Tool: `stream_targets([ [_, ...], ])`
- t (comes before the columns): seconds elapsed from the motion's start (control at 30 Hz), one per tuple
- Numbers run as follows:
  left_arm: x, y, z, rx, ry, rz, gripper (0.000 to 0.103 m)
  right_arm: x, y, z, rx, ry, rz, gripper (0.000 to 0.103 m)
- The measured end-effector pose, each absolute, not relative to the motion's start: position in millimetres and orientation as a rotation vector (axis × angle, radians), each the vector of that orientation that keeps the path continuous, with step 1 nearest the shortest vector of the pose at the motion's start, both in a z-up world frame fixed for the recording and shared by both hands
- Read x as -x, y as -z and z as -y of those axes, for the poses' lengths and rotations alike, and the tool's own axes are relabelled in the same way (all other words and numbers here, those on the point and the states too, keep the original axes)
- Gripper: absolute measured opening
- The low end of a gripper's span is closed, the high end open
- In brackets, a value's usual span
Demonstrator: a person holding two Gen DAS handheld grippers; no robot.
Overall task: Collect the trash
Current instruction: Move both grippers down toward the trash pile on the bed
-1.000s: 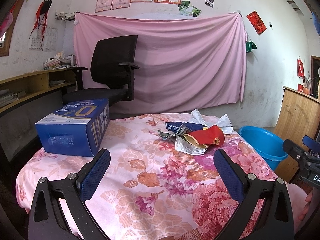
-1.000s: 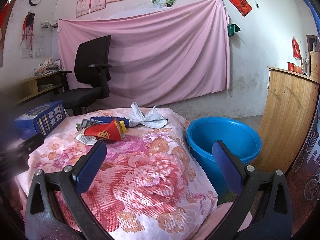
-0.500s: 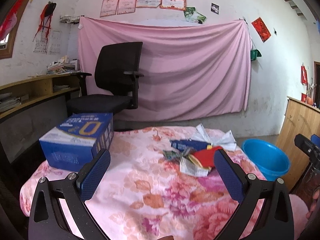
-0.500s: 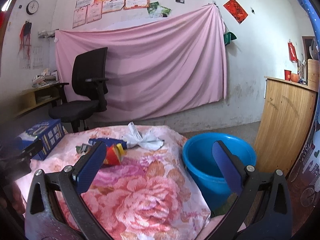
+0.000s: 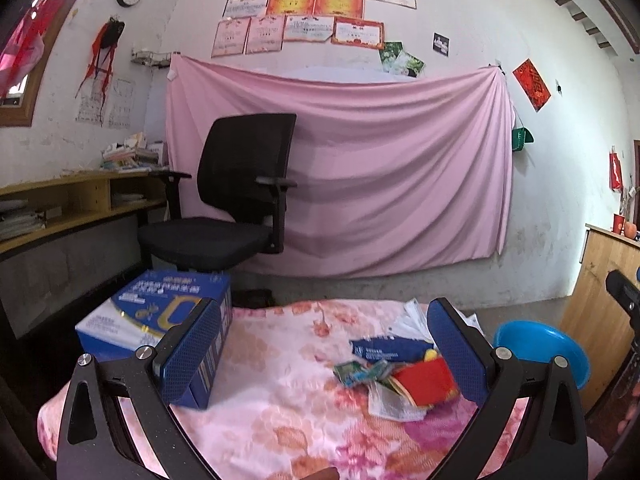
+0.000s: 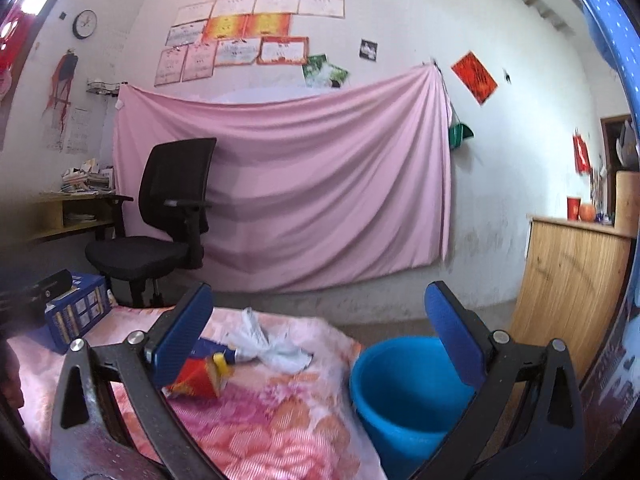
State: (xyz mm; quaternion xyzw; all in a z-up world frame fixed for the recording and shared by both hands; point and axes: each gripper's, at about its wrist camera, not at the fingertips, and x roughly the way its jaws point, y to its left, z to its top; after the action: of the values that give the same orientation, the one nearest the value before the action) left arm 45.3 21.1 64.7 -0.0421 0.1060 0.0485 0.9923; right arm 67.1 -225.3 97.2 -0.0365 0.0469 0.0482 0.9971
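Left wrist: floral-covered table (image 5: 280,408) (pink sheet (image 5: 360,168) on wall behind).

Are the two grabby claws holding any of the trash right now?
No. The left gripper and right gripper are both open and empty. The crumpled wrappers lie untouched on the floral pink cloth.

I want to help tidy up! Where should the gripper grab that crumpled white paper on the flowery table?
Probably at its bunched middle. The white paper is twisted into a narrow waist there, with loose ends flaring out to each side, so open fingers should close around it easily. Come down from above with the right gripper; the paper lies flat on the table near the blue bucket.
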Motion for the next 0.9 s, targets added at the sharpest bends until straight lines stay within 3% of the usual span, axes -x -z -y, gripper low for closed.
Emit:
stream_targets([
  [0.67, -125, -33, -32, 0.074, -0.071, -0.332, 0.101, -150, -61, 187, 0.166, -0.185, -0.176, 0.103],
  [0.9, -141, -28, -37, 0.089, -0.05, -0.369, 0.1, -181, -47, 179, 0.166, -0.284, -0.308, 0.103],
])
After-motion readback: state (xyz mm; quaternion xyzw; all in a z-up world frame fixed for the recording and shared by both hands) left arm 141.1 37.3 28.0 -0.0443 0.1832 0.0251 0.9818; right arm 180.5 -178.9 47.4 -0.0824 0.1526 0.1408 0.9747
